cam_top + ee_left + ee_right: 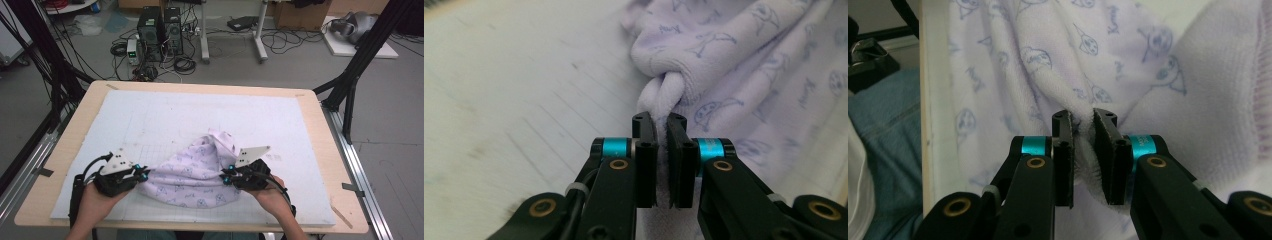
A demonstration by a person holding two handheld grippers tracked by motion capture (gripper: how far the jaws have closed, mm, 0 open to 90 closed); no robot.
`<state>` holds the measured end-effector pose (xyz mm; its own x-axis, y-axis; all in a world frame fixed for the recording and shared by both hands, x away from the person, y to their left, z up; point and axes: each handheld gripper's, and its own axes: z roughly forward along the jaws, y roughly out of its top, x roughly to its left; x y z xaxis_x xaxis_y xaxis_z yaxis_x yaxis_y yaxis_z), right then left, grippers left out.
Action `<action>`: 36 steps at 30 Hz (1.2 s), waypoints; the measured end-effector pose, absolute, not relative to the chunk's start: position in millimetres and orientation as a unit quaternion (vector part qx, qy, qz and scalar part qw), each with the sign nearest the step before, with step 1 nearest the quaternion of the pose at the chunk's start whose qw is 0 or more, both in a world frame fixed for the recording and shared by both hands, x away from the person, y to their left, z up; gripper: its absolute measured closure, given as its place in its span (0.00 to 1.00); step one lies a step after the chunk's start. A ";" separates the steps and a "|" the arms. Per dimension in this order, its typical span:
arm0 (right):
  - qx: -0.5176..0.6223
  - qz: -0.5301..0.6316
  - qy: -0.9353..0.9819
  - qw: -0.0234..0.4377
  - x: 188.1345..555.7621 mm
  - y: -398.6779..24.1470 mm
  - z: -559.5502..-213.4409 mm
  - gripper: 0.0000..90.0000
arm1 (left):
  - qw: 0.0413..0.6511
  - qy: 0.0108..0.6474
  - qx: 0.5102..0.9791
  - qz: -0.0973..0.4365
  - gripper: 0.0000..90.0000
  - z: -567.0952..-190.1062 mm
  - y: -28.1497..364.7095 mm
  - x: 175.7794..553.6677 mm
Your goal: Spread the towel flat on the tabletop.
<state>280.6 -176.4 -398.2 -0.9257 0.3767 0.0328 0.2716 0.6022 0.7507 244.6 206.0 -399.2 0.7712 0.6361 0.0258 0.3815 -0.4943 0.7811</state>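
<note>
Room, high view: grey floor beyond the tabletop, two black computer towers (160, 32) standing side by side at the far edge, loose cables (185, 62) spread around them, white legs of a stand (257, 37) to their right. Black frame struts (360, 60) rise at both sides of the tabletop.

Tabletop (67, 150): pale wood board, most of it covered by a white mat (150, 115) with a faint grid drawn near its middle.

Cloth (195, 175): lilac towel-like fabric printed with small blue figures, lying on the near half of the mat, between the two grippers. It is bunched, with a raised fold peaking toward the middle of the mat and the lower edge sagging toward the person.

Hands: both forearms enter from the near edge, one on each side of the cloth, knuckles outward, the grippers pointing inward toward each other and roughly level.

Left gripper (141, 175): at the cloth's left end. In the left gripper view (663, 150) the jaws stand narrow, pinched on a rolled, twisted corner of the cloth (734, 60), fabric filling the slit between the pads.

Right gripper (227, 177): at the cloth's right side, grey plate on top. In the right gripper view (1085, 150) the jaws are likewise narrow, clamped on a gathered fold of cloth (1048, 60), with fuzz showing between the pads. A blue garment (888, 150) shows past the tabletop's edge.
</note>
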 end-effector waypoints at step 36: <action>0.259 0.386 0.875 0.138 316.9 -221.6 -369.0 0.94 | 0.389 0.283 0.868 0.128 0.96 -398.2 131.4 345.1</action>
<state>316.9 -221.6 -369.0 -0.8276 0.5598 -0.0418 0.3467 0.5682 0.7463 345.1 131.4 -398.2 0.8071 0.5904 0.0013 0.3921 -0.5378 0.7464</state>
